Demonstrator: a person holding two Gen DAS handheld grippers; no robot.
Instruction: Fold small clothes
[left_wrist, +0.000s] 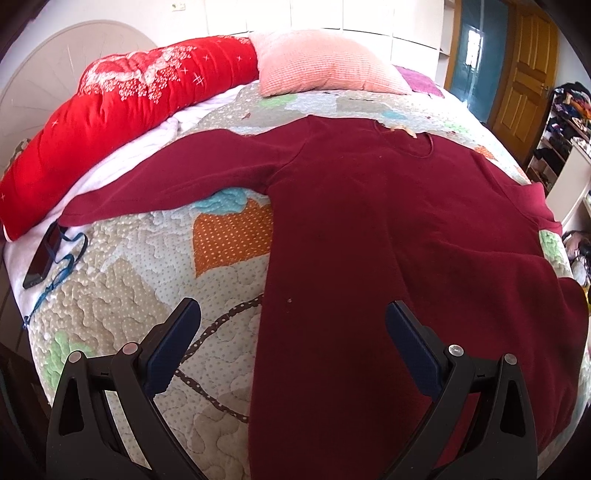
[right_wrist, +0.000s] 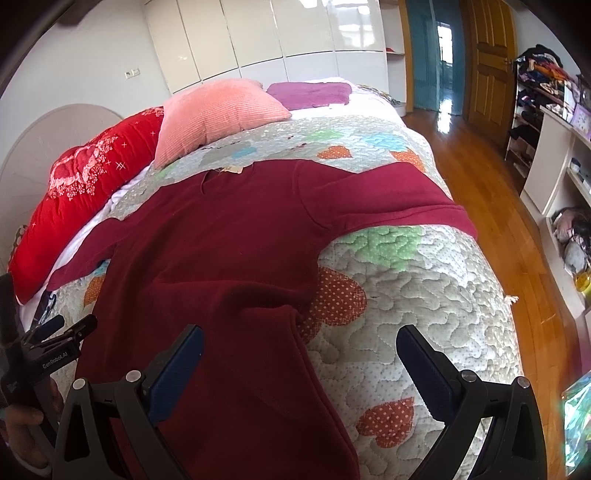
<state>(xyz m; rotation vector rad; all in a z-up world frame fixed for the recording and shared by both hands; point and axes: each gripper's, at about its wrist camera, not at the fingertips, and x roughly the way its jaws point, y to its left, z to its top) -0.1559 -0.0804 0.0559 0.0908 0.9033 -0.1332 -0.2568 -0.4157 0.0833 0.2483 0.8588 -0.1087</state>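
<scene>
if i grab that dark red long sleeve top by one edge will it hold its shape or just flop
The dark red long-sleeved knit top will probably flop: it lies limp, following the patchwork quilted bedspread. Its right sleeve reaches the bed edge, so it would likely dangle and trail. The thick fabric may drag rather than slide on the textured quilt.

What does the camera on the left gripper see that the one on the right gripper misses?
Only the left view shows the black phone with its blue cord lying on the bed's edge. Only the right view shows the shiny wooden floor, the white shelf unit and the left gripper itself. Both show the dark red long-sleeved top spread flat on the patchwork quilt, the pink ribbed pillow and the red flowered duvet.
</scene>
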